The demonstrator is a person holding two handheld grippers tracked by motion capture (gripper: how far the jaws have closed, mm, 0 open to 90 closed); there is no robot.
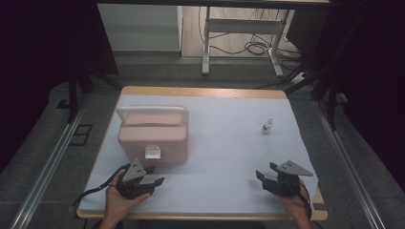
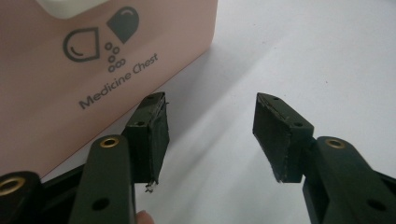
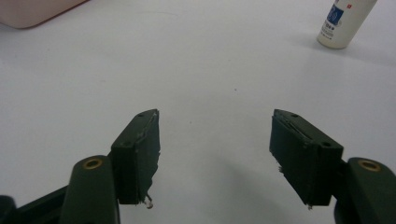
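Observation:
A pink medicine chest (image 1: 153,136) with a white handle and a white front latch stands shut on the left half of the white table cover. Its side reads "Medicine Chest" (image 2: 84,60) in the left gripper view. A small white bottle (image 1: 267,126) stands upright at the right, and its lower part (image 3: 343,23) shows at the top right of the right gripper view. My left gripper (image 1: 155,176) lies just in front of the chest, open and empty. My right gripper (image 1: 263,175) rests near the front right edge, open and empty, well short of the bottle.
The white cover (image 1: 224,143) lies over a wooden table (image 1: 200,91). Bare cover stretches between the chest and the bottle. Beyond the table stand a desk frame (image 1: 239,33) and loose cables on the floor. Metal rails (image 1: 43,176) run along both sides.

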